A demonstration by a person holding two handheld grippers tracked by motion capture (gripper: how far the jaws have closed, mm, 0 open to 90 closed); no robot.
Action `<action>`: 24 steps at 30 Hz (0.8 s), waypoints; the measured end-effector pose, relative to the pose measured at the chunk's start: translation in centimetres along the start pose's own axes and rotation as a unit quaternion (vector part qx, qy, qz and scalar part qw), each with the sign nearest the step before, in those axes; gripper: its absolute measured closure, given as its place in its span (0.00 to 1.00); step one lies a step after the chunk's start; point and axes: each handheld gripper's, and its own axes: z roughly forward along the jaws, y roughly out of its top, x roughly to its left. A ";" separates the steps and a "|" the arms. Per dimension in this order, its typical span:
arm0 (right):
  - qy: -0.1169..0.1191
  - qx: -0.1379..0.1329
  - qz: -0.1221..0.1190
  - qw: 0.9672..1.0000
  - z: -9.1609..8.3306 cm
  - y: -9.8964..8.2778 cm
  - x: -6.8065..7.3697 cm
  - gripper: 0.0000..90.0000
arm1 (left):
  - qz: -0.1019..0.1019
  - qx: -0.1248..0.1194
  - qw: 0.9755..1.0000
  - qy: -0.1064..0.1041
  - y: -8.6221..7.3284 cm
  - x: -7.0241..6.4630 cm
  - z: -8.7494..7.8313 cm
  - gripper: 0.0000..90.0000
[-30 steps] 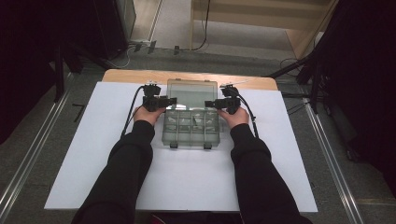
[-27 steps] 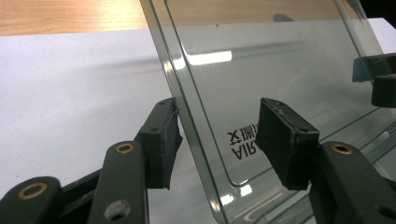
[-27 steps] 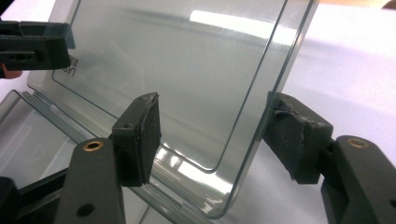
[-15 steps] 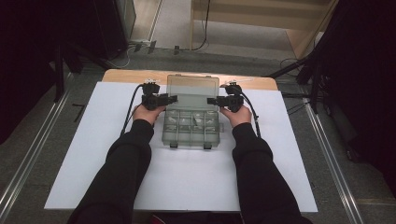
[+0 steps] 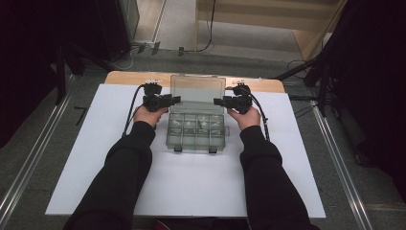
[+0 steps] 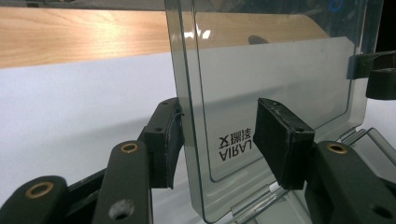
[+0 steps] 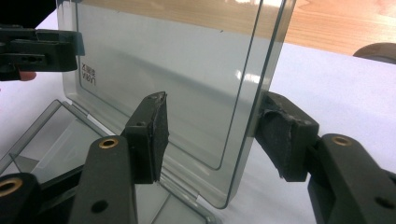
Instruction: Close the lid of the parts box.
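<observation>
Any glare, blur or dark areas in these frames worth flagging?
High view: dark surroundings, soft overall, evenly lit white table sheet. Left gripper view: glare streak on the wooden table edge, reflections in the clear smoky plastic box lid. Right gripper view: sharp, near jaws slightly soft.

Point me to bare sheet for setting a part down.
Free: the white sheet between the forearms, below the box; also its strips left of the left gripper and right of the right gripper. Crowded: around the raised lid.
</observation>
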 end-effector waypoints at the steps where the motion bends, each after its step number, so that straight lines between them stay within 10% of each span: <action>1: -0.001 0.000 -0.001 1.000 -0.1 0.0 0.1 0.51 | 0.005 -0.001 1.000 0.002 0.1 -0.1 -0.1 0.56; 24: 0.011 -0.014 -0.031 0.999 -2.3 -0.6 1.2 0.55 | 0.031 -0.004 0.999 -0.014 0.1 -1.1 -2.1 0.57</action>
